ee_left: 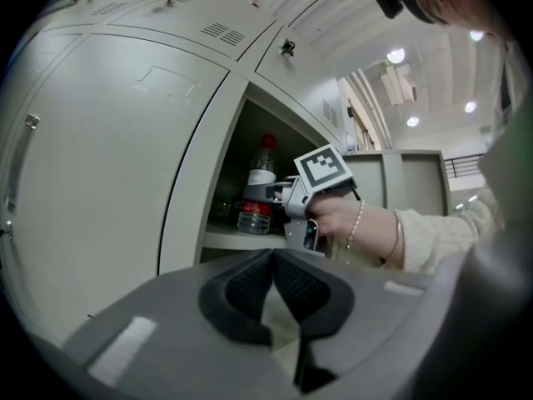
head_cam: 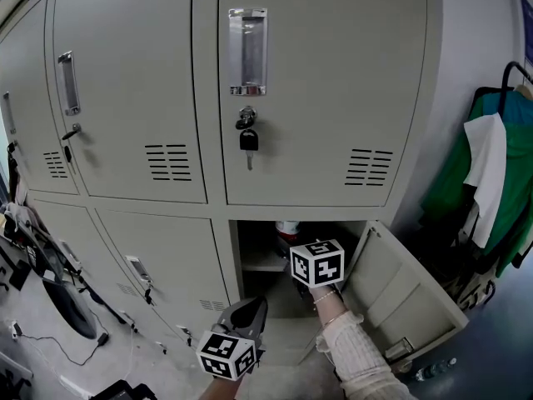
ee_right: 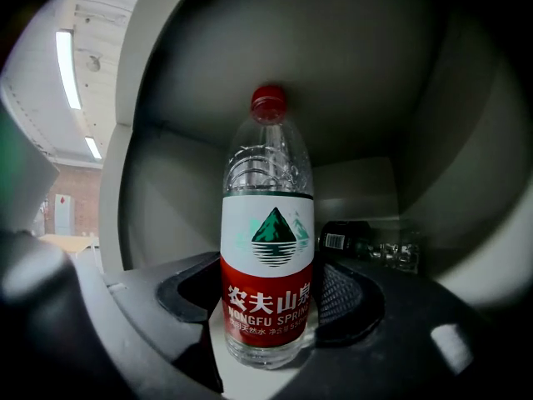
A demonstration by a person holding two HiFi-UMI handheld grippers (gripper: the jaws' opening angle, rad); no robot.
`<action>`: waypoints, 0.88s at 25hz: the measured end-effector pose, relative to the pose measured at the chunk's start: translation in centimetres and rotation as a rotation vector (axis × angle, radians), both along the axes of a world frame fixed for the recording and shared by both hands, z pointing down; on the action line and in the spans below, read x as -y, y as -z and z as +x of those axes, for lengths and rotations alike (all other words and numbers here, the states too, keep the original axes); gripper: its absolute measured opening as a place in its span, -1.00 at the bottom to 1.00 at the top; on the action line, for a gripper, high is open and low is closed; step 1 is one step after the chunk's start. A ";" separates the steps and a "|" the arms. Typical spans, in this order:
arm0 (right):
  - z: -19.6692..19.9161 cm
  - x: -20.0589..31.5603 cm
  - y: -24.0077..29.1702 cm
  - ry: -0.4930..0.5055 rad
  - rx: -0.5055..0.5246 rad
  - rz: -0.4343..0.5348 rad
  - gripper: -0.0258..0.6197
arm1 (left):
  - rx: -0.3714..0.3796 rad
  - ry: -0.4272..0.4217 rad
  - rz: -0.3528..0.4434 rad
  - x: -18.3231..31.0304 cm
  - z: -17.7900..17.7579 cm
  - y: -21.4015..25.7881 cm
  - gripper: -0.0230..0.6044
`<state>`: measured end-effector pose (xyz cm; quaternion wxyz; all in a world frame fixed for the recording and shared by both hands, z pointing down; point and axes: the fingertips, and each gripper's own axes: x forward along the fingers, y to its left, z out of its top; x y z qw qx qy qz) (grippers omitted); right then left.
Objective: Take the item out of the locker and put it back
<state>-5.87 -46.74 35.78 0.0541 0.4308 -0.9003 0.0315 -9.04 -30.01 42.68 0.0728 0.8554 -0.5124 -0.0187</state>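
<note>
A clear water bottle (ee_right: 268, 248) with a red cap and a red and white label stands upright on the shelf (ee_left: 231, 240) inside the open lower locker. My right gripper (ee_right: 271, 300) reaches into that locker, its pads against both sides of the bottle's lower half. From the left gripper view, the bottle (ee_left: 256, 200) shows in the right gripper (ee_left: 273, 193), held by a hand. In the head view the bottle (head_cam: 287, 228) shows just past the right gripper (head_cam: 293, 252). My left gripper (head_cam: 250, 311) hangs shut and empty below the locker opening, its fingertips (ee_left: 265, 267) pressed together.
The locker door (head_cam: 400, 290) swings open to the right. A dark object (ee_right: 350, 238) lies at the back of the shelf. Keys (head_cam: 247, 136) hang from the upper door's lock. Green and white clothes (head_cam: 491, 182) hang at the right. Cables (head_cam: 50, 290) lie at the left.
</note>
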 end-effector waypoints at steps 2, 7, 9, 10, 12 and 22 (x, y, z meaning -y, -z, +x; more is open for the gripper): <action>0.1 0.8 0.1 -0.020 -0.008 0.003 0.04 | 0.003 -0.001 -0.005 0.2 0.0 -0.1 -0.91; 0.2 2.5 0.0 -0.079 -0.022 0.001 0.05 | 0.007 0.004 -0.010 0.8 -0.3 -0.2 -0.91; 0.3 2.7 0.0 -0.092 -0.022 -0.009 0.05 | 0.005 0.004 -0.012 0.9 -0.4 -0.2 -0.91; 0.2 2.7 -0.1 -0.093 -0.027 -0.010 0.05 | 0.005 0.004 -0.013 0.9 -0.3 -0.2 -0.91; 0.1 2.6 -0.2 -0.092 -0.039 0.000 0.05 | 0.005 0.001 -0.015 1.0 -0.2 -0.3 -0.91; -0.2 2.5 -0.4 -0.105 -0.086 0.024 0.12 | 0.017 -0.017 -0.016 0.9 0.7 -0.5 -0.91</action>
